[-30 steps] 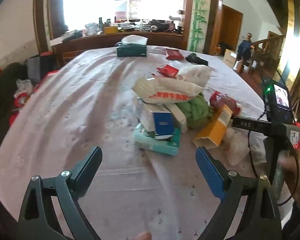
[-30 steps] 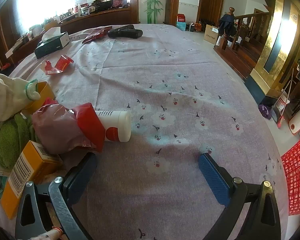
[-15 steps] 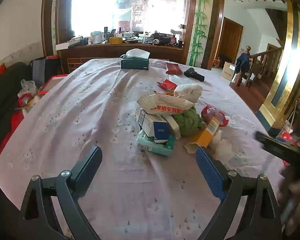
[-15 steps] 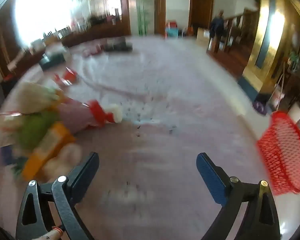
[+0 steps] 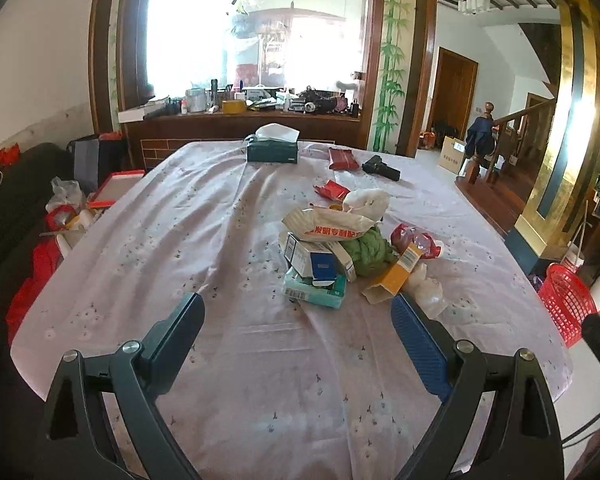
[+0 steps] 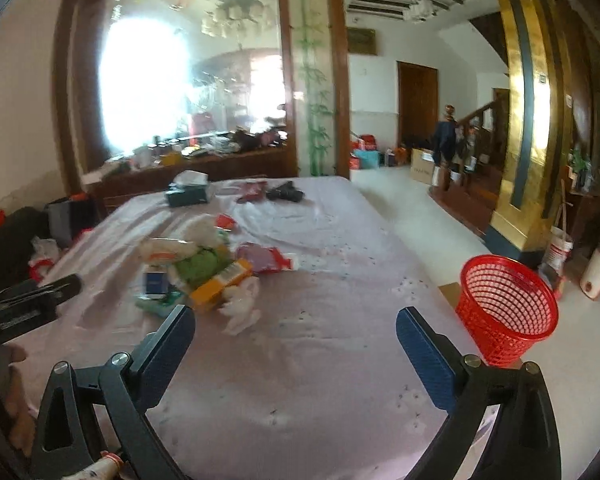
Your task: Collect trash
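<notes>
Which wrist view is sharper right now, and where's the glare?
Left wrist view: sharp, print on the trash pile partly legible; window behind blown out white. Right wrist view: soft with motion blur, pile smeared, red basket mesh fairly clear; window overexposed, gold pillar glinting. Both fisheye, edges bowed.

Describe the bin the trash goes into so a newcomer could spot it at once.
Find the table under the pale floral cloth, then look past its right edge. The red basket stands there, below tabletop level. It is the only open mesh container nearby, bright red and round.
</notes>
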Tool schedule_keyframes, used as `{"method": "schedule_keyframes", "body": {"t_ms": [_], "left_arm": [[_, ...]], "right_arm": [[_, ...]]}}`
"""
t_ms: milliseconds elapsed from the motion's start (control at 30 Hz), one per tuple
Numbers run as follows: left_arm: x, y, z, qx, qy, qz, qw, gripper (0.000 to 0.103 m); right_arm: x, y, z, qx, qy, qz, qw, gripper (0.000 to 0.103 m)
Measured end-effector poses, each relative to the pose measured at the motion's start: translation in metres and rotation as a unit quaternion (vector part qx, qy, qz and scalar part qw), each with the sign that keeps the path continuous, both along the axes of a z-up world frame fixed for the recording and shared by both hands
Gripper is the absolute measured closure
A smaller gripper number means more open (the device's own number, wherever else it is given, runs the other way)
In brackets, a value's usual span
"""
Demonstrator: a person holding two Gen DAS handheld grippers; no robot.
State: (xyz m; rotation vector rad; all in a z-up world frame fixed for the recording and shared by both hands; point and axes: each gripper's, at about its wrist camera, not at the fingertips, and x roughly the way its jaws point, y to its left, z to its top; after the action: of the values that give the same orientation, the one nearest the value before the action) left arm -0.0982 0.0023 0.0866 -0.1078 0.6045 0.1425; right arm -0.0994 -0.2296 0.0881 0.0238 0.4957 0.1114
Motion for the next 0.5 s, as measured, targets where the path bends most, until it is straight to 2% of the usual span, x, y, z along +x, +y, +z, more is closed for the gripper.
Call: {"method": "schedule_keyframes", "body": {"t_ms": [133,500], "left_arm": [[-0.007,0.002,0.004,0.001,-0.003,0.0,1.0,0.01],[-0.013,0.002,0.005,-0.002,-0.004,-0.002,1.0,0.01]], "right_arm": [[-0.015,0.002,0.007,-0.004,-0.021,-0.008,1.0,0.001],[-0.024,0.012,0.004,-0.013,-0.025,0.0,1.0,0.001]]}}
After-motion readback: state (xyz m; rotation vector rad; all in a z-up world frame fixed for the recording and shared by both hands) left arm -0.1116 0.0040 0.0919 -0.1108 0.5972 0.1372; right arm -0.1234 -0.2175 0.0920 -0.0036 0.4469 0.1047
